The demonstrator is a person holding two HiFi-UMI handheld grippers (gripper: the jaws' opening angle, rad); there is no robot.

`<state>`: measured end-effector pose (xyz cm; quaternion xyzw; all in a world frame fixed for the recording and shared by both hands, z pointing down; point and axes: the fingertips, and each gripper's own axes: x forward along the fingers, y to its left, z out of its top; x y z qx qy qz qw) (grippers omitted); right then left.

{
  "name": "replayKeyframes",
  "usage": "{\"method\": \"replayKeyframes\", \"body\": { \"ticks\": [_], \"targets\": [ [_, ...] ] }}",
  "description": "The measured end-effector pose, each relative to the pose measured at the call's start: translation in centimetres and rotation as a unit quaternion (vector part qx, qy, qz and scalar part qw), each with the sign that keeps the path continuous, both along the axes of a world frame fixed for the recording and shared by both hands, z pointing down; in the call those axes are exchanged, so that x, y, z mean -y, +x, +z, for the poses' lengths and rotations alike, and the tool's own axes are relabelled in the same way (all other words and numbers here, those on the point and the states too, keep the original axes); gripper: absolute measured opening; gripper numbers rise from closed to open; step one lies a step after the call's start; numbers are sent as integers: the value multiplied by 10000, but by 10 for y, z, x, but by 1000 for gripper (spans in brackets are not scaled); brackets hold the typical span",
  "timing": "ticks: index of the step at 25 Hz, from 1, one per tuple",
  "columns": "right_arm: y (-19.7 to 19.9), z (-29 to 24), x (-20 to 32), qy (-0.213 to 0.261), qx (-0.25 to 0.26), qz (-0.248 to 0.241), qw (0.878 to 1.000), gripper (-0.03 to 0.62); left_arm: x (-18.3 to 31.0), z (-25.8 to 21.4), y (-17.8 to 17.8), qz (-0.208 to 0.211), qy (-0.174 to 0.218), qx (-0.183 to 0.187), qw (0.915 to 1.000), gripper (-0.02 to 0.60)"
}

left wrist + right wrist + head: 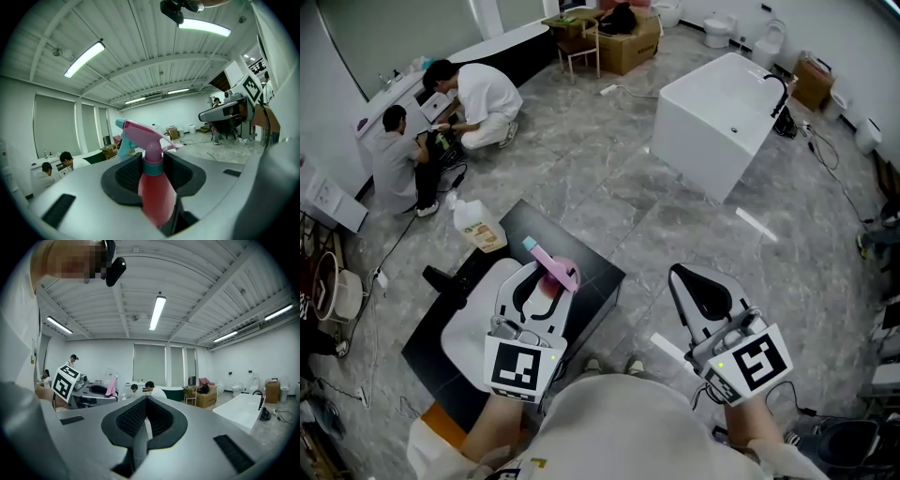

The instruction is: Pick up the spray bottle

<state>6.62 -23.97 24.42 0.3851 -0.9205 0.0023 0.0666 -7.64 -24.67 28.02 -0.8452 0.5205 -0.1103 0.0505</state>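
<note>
bottle [154, 199] base cut off | left gripper [542, 281] level, pinching bottle | right gripper [146, 404] level, pressed together

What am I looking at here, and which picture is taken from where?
There is no robot arm: a person holds a two-jaw gripper in each hand. The head view looks steeply down from a camera on the person's head. The other two views come from cameras riding on the grippers, looking along their jaws. The left gripper is clamped on the neck of a pink spray bottle. The right gripper is shut and empty. Below lies a black board, with a pale jug at its far edge.
</note>
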Motion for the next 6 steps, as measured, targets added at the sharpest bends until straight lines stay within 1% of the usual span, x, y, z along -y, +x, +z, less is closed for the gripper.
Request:
{"method": "replayKeyframes", "body": {
  "ticks": [6],
  "targets": [
    [1, 5, -1, -21, -31, -19, 10000, 28, -4, 2, 2, -4, 3, -33, 10000, 152]
  ]
}}
